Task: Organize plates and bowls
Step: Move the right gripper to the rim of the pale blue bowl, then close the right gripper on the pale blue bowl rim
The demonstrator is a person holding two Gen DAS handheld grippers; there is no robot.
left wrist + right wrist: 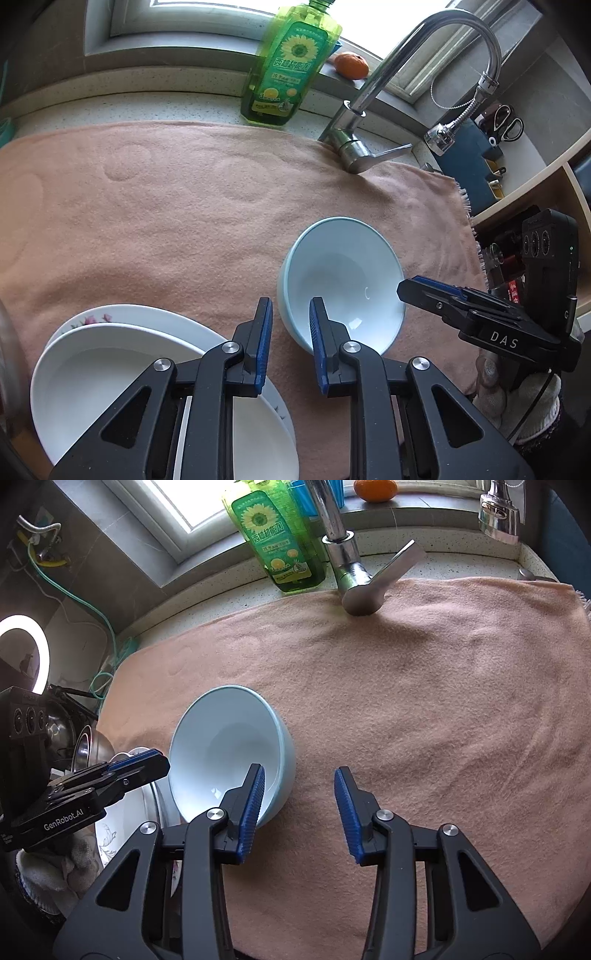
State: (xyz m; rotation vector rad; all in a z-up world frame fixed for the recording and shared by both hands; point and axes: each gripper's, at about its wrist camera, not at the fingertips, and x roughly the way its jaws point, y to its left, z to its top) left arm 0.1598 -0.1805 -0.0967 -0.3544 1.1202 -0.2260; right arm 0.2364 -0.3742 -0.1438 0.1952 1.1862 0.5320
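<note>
At the far left, a stack of shallow white plates (110,369), the lower one with a pink flower print on its rim, lies on a peach-pink towel (166,221) that covers the tabletop. The left tongs (291,347) hang over the gap between that stack and a pale blue ceramic bowl (343,280). Their blue ribbed pads stand a little apart: the left pad is over the plate edge, and the right pad sits at the bowl's near-left rim, seemingly just inside it. Nothing is pinched between them, so they are released.

The bowl rests on the towel, tilted, just right of the plates and in front of the chrome tap (373,110). Behind it, a green dish-soap bottle with a sunflower label (291,62) stands on the speckled tabletop, and an orange fruit (351,64) lies on the window ledge.

From the right wrist view, the right tongs (299,812) are also released, their pads well apart. The left pad reaches inside the bowl's (229,753) near-right rim, the right pad is over bare towel (443,701). A gloved hand (517,398) holds them.
</note>
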